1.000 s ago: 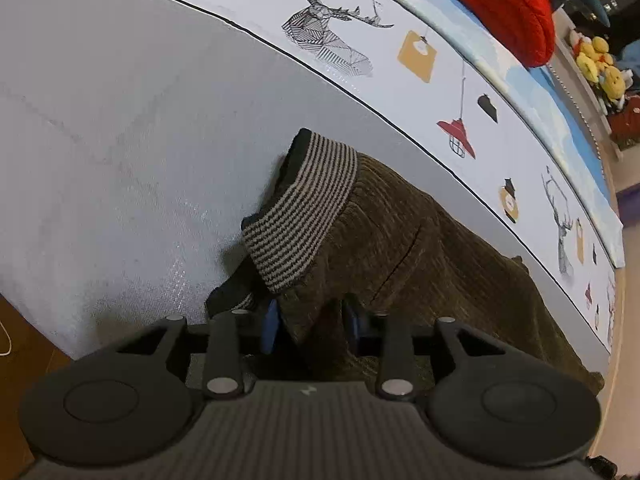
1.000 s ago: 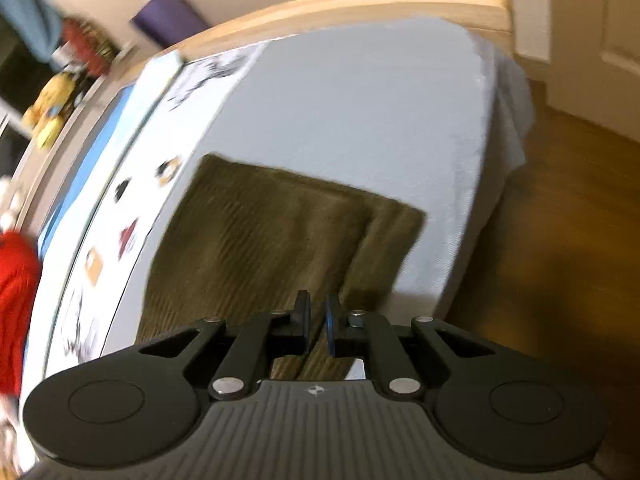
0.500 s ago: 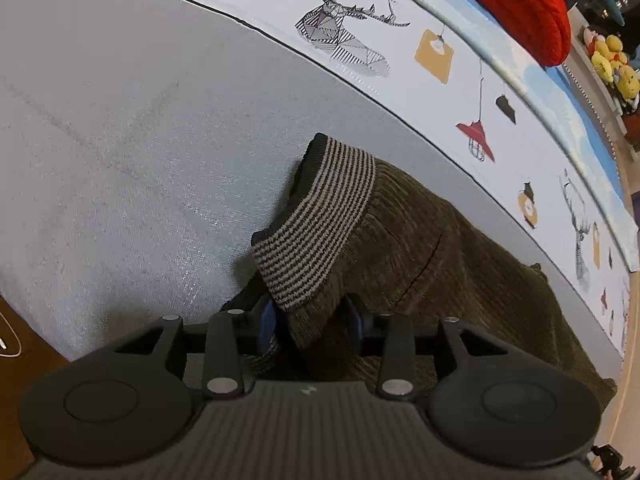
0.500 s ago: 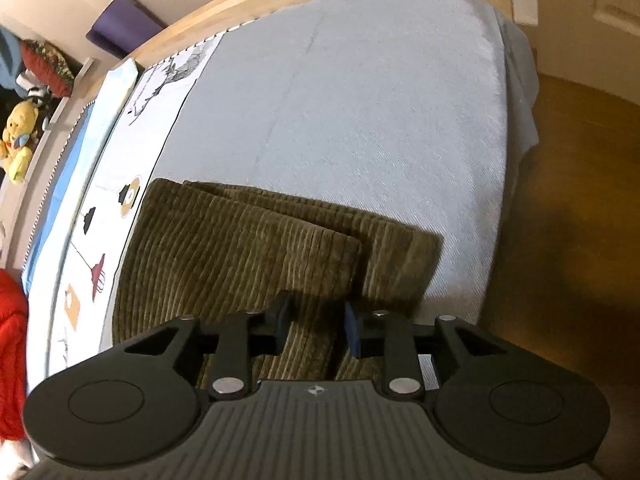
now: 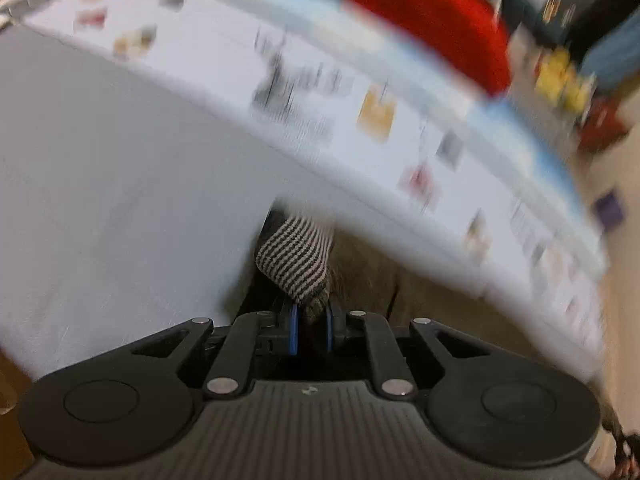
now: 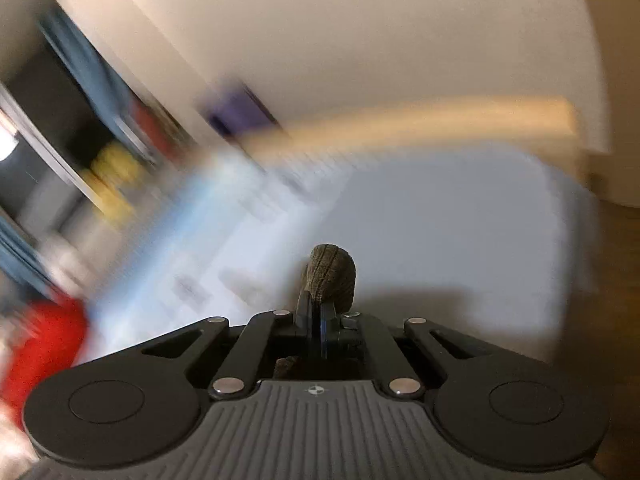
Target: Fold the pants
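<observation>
We have both ends of the brown corduroy pants (image 5: 360, 276) pinched at once, over the grey bed sheet (image 5: 120, 208). In the left wrist view the left tongs (image 5: 311, 330) are closing on the striped knit waistband (image 5: 296, 260), which bunches up just above the blue pads (image 5: 293, 332) in the lower middle of the frame; cloth fills the gap between them, so we read this as a grip being tightened. In the right wrist view the right tongs (image 6: 316, 328) are pressed together on a rounded bulge of corduroy (image 6: 332, 276), probably the leg end, poking up past the tips at the centre of the frame.

Both views are heavily smeared, so how the rest of the pants hangs below we cannot tell. The patterned bedspread (image 5: 320, 92) and a red cushion (image 5: 432, 20) sit in the upper part of the left view, well away from the cloth.

To do this fold well, we should carry the two ends at an even height so the fabric stays taut between them and does not sag into a twist. We would bring one end over the other, match the edges squarely, lay them on the sheet, and only then let go. The left pinch looks shallow, near the waistband corner, so a slow pull seems wise.
</observation>
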`<state>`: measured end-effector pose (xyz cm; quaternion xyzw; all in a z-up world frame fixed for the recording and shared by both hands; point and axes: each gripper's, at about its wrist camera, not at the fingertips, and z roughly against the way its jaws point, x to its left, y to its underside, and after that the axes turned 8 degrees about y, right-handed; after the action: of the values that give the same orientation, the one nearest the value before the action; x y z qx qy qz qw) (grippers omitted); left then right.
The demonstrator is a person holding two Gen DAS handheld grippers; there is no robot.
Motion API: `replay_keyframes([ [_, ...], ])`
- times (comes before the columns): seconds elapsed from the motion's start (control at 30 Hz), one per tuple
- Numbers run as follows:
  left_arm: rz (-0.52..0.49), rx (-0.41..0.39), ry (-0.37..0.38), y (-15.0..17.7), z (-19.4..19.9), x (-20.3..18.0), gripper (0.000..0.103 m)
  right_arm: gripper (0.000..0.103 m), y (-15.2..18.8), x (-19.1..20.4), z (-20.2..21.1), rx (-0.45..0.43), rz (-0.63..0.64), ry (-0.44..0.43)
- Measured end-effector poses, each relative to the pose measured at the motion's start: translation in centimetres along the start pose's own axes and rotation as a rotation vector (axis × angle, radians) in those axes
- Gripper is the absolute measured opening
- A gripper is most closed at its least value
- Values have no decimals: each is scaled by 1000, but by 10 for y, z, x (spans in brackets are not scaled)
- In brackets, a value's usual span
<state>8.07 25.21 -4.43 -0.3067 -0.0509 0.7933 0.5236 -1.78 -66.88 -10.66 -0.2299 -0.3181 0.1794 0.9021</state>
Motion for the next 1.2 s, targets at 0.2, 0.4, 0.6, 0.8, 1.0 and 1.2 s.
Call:
replay_keyframes([
  [0.2, -37, 101, -61, 9, -13, 4, 15, 3, 20, -34, -35, 225, -29, 178],
  [0.4, -25, 66, -26, 9, -2, 5, 14, 3, 14, -9, -16, 108, 69, 136],
  [0.6, -45, 169, -145, 12, -14, 3, 38, 16, 18, -21, -38, 210, 13, 330],
  [0.8, -194, -174, -214, 1, 34, -31, 44, 27, 15, 5, 10, -102, 102, 297],
  [1.0, -317, -89, -46, 3, 4, -74, 43, 27, 30, 52, -15, -25, 146, -31],
  [1.2, -357, 215, -229, 20, -51, -63, 38, 30, 42, 98, -64, 99, 214, -78],
])
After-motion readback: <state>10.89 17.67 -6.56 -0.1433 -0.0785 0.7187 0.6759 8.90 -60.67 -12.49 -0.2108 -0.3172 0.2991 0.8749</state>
